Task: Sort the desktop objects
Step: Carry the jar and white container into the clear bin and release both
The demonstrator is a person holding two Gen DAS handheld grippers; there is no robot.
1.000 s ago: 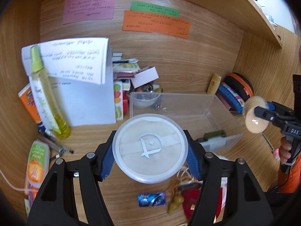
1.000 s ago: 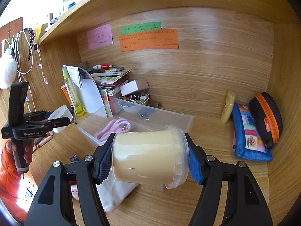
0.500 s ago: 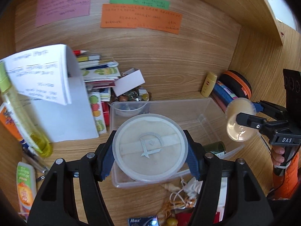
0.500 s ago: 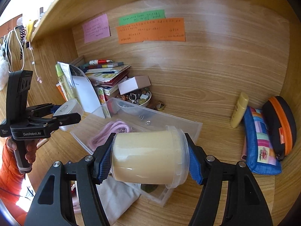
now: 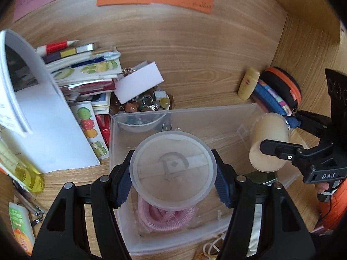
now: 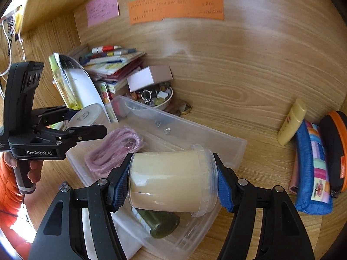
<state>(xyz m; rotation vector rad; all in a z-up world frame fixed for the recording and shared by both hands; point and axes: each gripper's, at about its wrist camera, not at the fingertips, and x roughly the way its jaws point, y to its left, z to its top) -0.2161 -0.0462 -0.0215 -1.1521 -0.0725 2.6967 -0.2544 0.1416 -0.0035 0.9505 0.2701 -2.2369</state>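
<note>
Left wrist view: the left gripper (image 5: pixel 173 182) is clamped on a round lidded tub (image 5: pixel 173 170), its blue pads pressing the lid rim on both sides, the lid facing the camera. This tub hangs above a clear plastic bin (image 5: pixel 138 121) standing on the wooden desk (image 5: pixel 206 65). A coil of pink cord (image 5: pixel 167 216) lies in the bin directly under the tub. Right wrist view: the right gripper (image 6: pixel 172 183) is clamped on a cream-filled tub (image 6: pixel 169 179) lying on its side, one pad against the base and the other against the lid end. It is held over the near end of the same bin, above a dark green bottle (image 6: pixel 160 223) lying inside. Each gripper appears at the edge of the other's view, held by a hand with an orange sleeve (image 6: pixel 8 186). Behind the bin sits a bowl of trinkets (image 5: pixel 143 106) with a white box (image 5: pixel 138 82) tilted over it. A stack of books (image 5: pixel 86 71) and white paper sheets (image 5: pixel 43 119) stand left of the bowl. A yellow liquid bottle (image 5: pixel 23 171) lies at far left. At far right, a yellow tube (image 6: pixel 292 121), a striped blue pouch (image 6: pixel 314 166) and a black case with orange zip (image 6: pixel 334 145) rest against the wall. Coloured notes (image 6: pixel 175 5) are stuck on the back panel.
</note>
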